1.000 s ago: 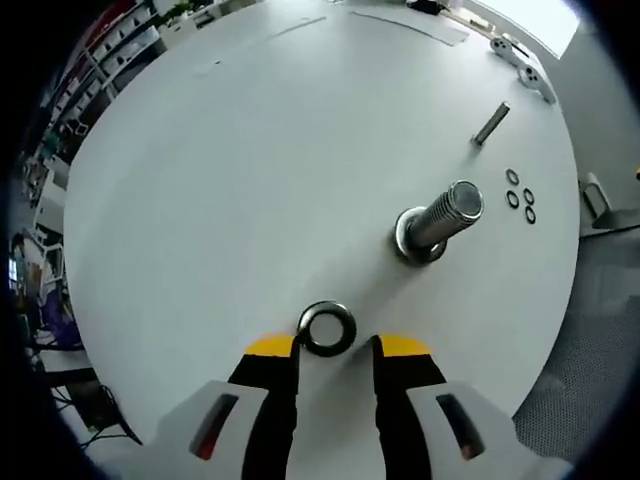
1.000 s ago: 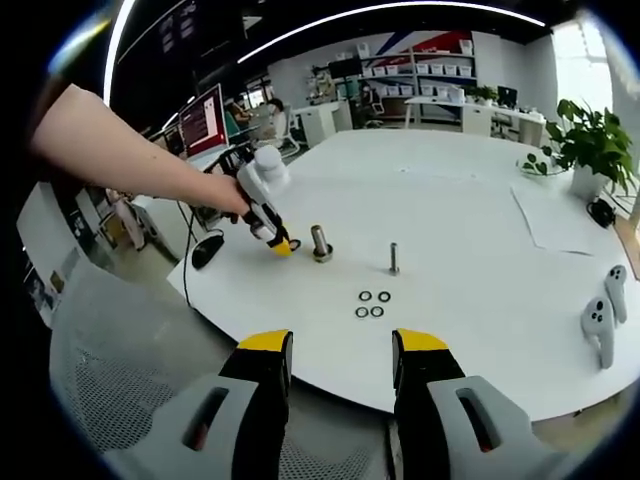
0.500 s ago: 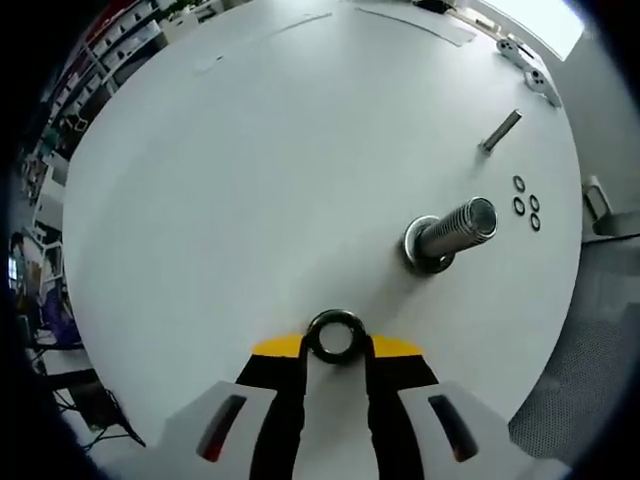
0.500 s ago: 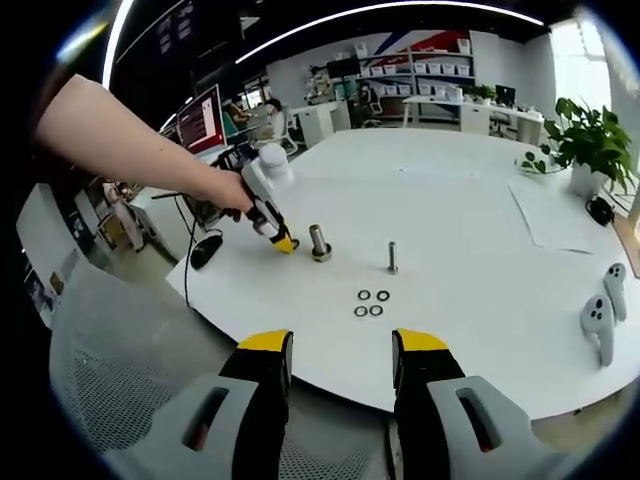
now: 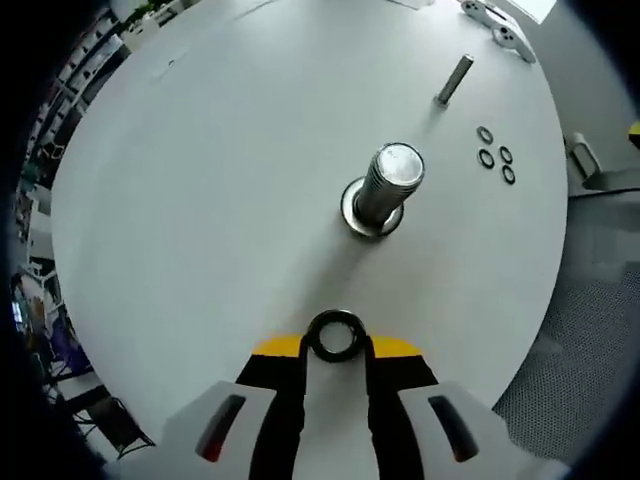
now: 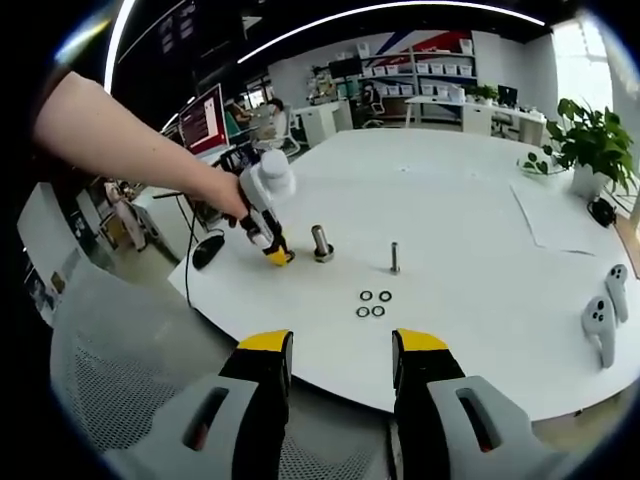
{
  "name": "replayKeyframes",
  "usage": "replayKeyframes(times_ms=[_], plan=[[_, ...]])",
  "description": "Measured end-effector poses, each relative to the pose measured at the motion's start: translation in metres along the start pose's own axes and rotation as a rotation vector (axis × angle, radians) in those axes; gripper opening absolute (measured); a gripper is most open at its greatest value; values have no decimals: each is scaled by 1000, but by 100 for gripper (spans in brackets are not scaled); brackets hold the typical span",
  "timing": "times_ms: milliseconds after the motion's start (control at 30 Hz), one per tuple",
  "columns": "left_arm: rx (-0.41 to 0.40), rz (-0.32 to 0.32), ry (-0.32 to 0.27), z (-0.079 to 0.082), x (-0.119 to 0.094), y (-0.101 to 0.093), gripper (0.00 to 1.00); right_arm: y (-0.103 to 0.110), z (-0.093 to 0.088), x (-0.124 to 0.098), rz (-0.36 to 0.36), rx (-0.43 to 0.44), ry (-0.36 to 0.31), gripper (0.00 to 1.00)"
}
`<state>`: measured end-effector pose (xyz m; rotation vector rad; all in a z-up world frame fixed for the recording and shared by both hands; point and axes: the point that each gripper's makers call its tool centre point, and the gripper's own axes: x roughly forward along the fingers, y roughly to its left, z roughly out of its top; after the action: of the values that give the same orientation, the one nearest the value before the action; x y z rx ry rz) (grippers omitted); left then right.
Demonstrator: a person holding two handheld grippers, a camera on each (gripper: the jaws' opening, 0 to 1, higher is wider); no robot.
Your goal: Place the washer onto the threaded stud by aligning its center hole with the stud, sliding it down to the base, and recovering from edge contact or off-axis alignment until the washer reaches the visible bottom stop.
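Left gripper (image 5: 336,345): jaws pinching washer (image 5: 335,335), near threaded stud (image 5: 383,187) on white table (image 5: 200,180); right gripper (image 6: 335,345): jaws spread, holding nothing.

White round table (image 6: 480,200) bearing one slim upright bolt (image 6: 394,257), three small spare rings (image 6: 374,303) grouped near it, two white handheld controllers (image 6: 604,313) at the rim, a potted plant (image 6: 588,143) beyond, and a mesh chair (image 6: 120,390) alongside.
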<state>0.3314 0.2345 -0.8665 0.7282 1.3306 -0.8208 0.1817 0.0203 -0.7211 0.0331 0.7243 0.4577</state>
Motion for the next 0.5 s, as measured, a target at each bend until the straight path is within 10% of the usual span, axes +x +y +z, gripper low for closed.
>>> replayKeyframes(times_ms=[500], plan=[[-82, 8, 0, 1, 1, -1, 26, 1, 2, -1, 8, 2, -13, 42]])
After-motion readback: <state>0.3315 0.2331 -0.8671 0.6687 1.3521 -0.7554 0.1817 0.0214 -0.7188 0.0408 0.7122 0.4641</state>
